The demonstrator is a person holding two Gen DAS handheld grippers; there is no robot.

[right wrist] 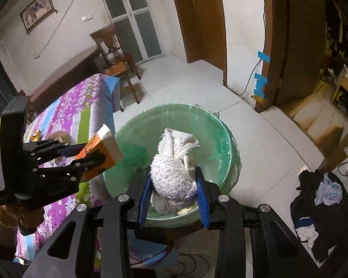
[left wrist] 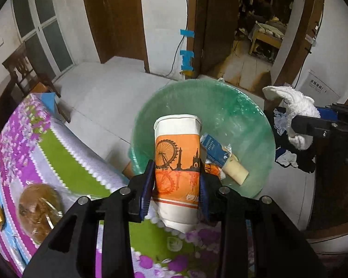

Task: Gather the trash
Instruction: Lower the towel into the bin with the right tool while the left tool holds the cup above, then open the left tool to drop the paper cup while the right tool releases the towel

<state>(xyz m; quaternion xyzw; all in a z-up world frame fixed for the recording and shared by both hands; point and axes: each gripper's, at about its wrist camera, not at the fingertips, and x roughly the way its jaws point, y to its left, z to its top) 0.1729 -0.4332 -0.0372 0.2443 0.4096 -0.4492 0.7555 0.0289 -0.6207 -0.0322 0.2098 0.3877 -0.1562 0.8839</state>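
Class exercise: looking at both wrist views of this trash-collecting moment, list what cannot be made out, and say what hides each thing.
- Inside of the paper cup: left wrist view, its mouth faces away; right wrist view, too small.
- Bottom of the green-lined bin: right wrist view, hidden by the white towel.
- Print on the blue carton in the bin: left wrist view, too small.
- The brown round thing on the tablecloth: left wrist view, blurred.

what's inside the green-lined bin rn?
In the bin: a blue carton and a cream cardboard tube. The paper cup in the left gripper hides the rest; the towel blocks the right view.
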